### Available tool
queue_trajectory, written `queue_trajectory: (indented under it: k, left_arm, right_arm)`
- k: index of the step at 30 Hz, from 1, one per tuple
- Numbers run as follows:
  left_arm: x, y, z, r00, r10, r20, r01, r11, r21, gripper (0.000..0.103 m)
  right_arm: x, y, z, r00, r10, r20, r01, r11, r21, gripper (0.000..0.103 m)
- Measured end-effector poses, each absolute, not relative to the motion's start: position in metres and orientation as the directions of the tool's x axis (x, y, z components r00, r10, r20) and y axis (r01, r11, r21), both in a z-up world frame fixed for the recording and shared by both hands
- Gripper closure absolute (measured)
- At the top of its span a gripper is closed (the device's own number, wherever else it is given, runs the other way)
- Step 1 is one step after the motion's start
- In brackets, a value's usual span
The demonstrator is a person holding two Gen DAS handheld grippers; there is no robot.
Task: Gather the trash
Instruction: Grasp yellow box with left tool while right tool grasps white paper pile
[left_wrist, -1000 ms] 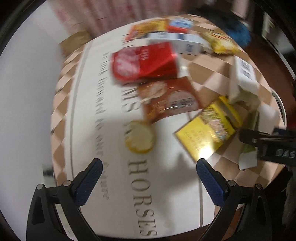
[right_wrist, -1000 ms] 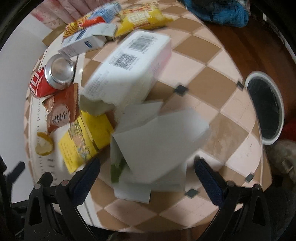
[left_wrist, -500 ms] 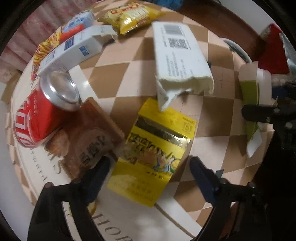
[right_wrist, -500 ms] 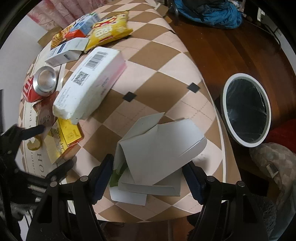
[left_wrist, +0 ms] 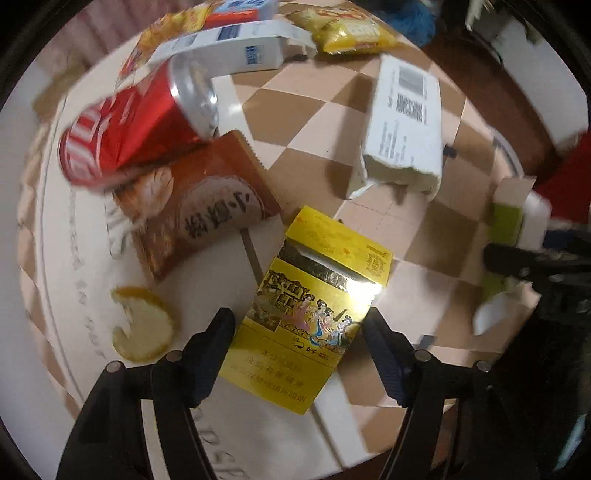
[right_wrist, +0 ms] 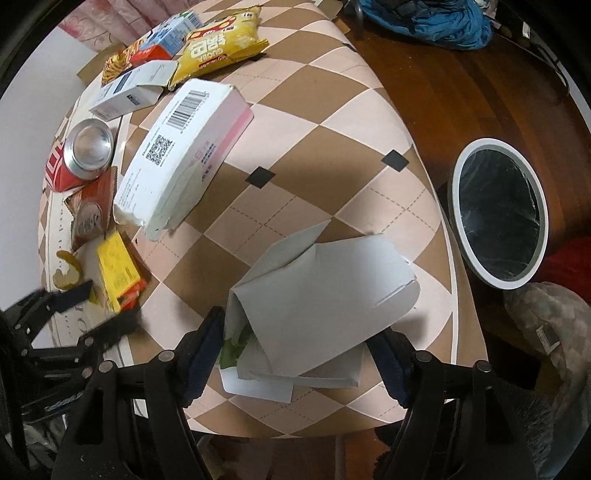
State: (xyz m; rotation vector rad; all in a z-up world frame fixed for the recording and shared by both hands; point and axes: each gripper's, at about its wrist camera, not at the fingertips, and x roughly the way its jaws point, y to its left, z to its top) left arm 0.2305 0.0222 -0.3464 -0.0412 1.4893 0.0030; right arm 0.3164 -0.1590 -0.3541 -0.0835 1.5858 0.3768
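Note:
A yellow cigarette box (left_wrist: 310, 317) lies flat on the checked tablecloth (left_wrist: 317, 125); it also shows in the right wrist view (right_wrist: 118, 269). My left gripper (left_wrist: 299, 354) is open, its fingers on either side of the box's near end, close to its edges. A flattened grey carton (right_wrist: 321, 306) lies near the table's front edge. My right gripper (right_wrist: 301, 354) straddles the carton's near end, its fingers against or very near the sides. A white-rimmed bin (right_wrist: 498, 218) stands on the floor to the right.
Other trash on the table: a red can (left_wrist: 133, 125), a brown wrapper (left_wrist: 207, 214), an orange peel (left_wrist: 144, 325), a torn white box (left_wrist: 406, 122), a white-blue box (left_wrist: 229, 51), a yellow snack bag (left_wrist: 351, 33). Blue cloth (right_wrist: 436, 18) lies on the wooden floor.
My left gripper swung right and down onto the yellow box and narrowed around it. My right gripper drew back a little and narrowed around the grey carton.

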Motion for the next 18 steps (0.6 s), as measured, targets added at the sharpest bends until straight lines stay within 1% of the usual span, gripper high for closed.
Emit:
queue_trajectory:
  k: [2,4,6,7,9,10,12,15,18]
  left_arm:
    - [0.233,0.015,-0.348,0.100,0.012,-0.995,0.015,1.000,0.013,0.031]
    - [0.237,0.013,-0.350,0.111,0.006,-0.994,0.024,1.000,0.008,0.033]
    - [0.238,0.016,-0.352,0.122,-0.016,-0.992,-0.001,1.000,-0.017,0.034]
    - [0.238,0.018,-0.353,0.131,-0.017,-0.991,-0.011,1.000,-0.019,0.038]
    - [0.241,0.017,-0.354,0.142,-0.013,-0.990,-0.013,1.000,-0.015,0.039]
    - [0.232,0.027,-0.341,0.143,-0.019,-0.990,-0.017,1.000,-0.021,0.039]
    - [0.227,0.036,-0.335,0.142,-0.024,-0.990,-0.034,0.999,-0.029,0.040]
    - [0.214,0.037,-0.334,0.164,-0.004,-0.986,-0.074,0.997,-0.017,0.040]
    - [0.197,0.034,-0.315,0.200,0.034,-0.979,-0.141,0.990,0.006,0.040]
  right_arm:
    - [0.317,-0.153,-0.355,-0.059,0.157,-0.986,-0.296,0.940,0.168,0.025]
    - [0.309,-0.142,-0.353,-0.055,0.137,-0.989,-0.309,0.940,0.147,0.024]
    - [0.305,-0.139,-0.353,-0.054,0.121,-0.991,-0.316,0.939,0.132,0.024]
    - [0.302,-0.134,-0.351,-0.053,0.114,-0.992,-0.320,0.939,0.125,0.023]
    - [0.298,-0.125,-0.350,-0.051,0.095,-0.994,-0.335,0.936,0.107,0.024]
    - [0.294,-0.122,-0.350,-0.046,0.090,-0.995,-0.338,0.936,0.100,0.024]
    - [0.291,-0.117,-0.349,-0.035,0.077,-0.996,-0.349,0.933,0.084,0.025]
    - [0.281,-0.110,-0.343,-0.006,0.081,-0.997,-0.371,0.925,0.077,0.027]
    - [0.271,-0.107,-0.333,0.043,0.094,-0.995,-0.401,0.914,0.069,0.028]
